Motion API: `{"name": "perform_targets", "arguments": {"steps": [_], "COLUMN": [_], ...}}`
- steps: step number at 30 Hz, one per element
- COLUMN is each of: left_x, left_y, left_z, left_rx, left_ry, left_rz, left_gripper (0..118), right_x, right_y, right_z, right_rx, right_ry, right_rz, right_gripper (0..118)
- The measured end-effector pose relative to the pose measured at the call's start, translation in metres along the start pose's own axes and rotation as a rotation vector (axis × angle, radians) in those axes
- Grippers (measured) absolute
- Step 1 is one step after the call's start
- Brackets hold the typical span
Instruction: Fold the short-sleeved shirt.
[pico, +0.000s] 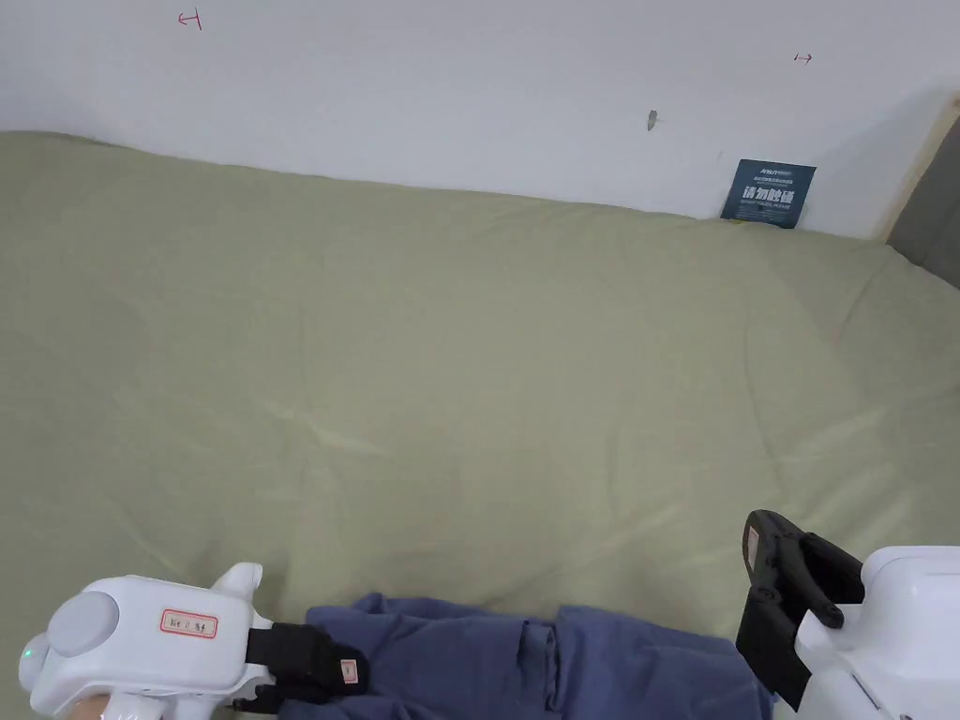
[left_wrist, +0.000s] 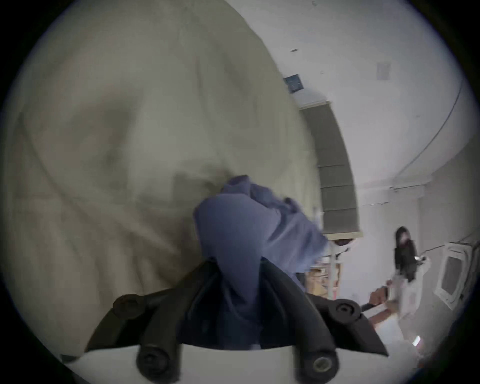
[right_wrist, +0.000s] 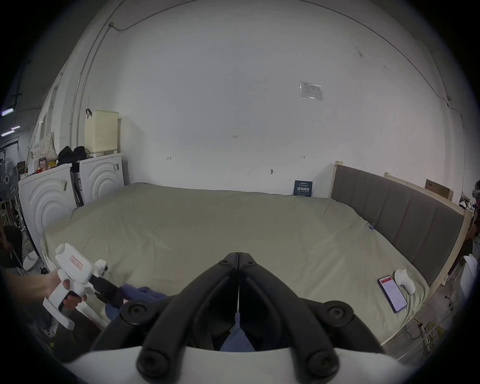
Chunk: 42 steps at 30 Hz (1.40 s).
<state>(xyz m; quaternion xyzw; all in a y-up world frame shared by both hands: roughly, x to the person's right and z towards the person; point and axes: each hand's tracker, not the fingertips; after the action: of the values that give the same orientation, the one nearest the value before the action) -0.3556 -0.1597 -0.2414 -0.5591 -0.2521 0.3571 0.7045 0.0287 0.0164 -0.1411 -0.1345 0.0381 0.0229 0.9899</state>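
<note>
Blue shirt (pico: 525, 661) lies bunched at the near edge of the green bed (pico: 450, 375) — left tool (left_wrist: 237, 262) pinches a fold of it, right tool (right_wrist: 238, 262) has jaws pressed together, blue cloth showing between them lower down.

Your head camera looks down across the bed (pico: 469, 375) toward the far wall (pico: 469, 84). Both gripper cameras sit low at its near edge, sharing that bed and wall.
</note>
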Motion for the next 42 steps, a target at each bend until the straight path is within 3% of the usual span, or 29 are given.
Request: {"name": "perform_targets", "arguments": {"steps": [2, 7, 16, 18, 20, 26, 32, 37, 38, 40, 41, 42], "left_x": [-0.013, -0.003, -0.007, 0.004, 0.025, 0.124, 0.189, 0.198, 0.196, 0.191, 0.198, 0.201], "left_y": [0.009, 0.004, -0.014, -0.018, -0.02, -0.027, -0.045, -0.059, -0.061, -0.065, -0.07, -0.069], "left_z": [0.007, 0.038, 0.146, 0.156, 0.159, 0.107, 0.026, -0.063, -0.08, -0.101, -0.103, -0.102], "left_rx": [0.03, 0.141, 0.332, 0.355, 0.347, 0.285, 0.196, 0.152, 0.141, 0.109, 0.064, 0.091], "left_ry": [-0.055, -0.031, 0.155, 0.256, 0.24, 0.549, 0.609, 0.69, 0.683, 0.588, 0.552, 0.519], "left_rz": [0.028, 0.061, 0.039, -0.027, -0.019, -0.247, -0.392, -0.48, -0.5, -0.528, -0.513, -0.493], "left_gripper": [12, 12, 12, 12, 12, 12, 12, 13, 20, 101, 118, 112], "right_x": [0.001, 0.006, 0.007, 0.006, 0.006, 0.009, 0.03, 0.045, 0.048, 0.053, 0.056, 0.058], "right_y": [0.002, 0.006, 0.018, 0.018, 0.016, 0.012, 0.011, 0.01, 0.01, 0.009, 0.008, 0.008], "right_z": [0.002, 0.002, -0.003, -0.003, -0.004, 0.008, 0.019, 0.026, 0.028, 0.03, 0.031, 0.032], "right_rx": [0.007, 0.023, 0.074, 0.081, 0.078, 0.075, 0.083, 0.088, 0.087, 0.082, 0.078, 0.073], "right_ry": [0.0, 0.001, 0.024, 0.03, 0.041, 0.047, 0.011, -0.031, -0.039, -0.054, -0.06, -0.064], "right_rz": [0.0, 0.007, 0.002, -0.002, -0.009, -0.02, -0.047, -0.073, -0.078, -0.09, -0.091, -0.089], "right_gripper": [3, 3, 3, 3, 3, 3, 3, 3, 3, 3, 3, 3]}}
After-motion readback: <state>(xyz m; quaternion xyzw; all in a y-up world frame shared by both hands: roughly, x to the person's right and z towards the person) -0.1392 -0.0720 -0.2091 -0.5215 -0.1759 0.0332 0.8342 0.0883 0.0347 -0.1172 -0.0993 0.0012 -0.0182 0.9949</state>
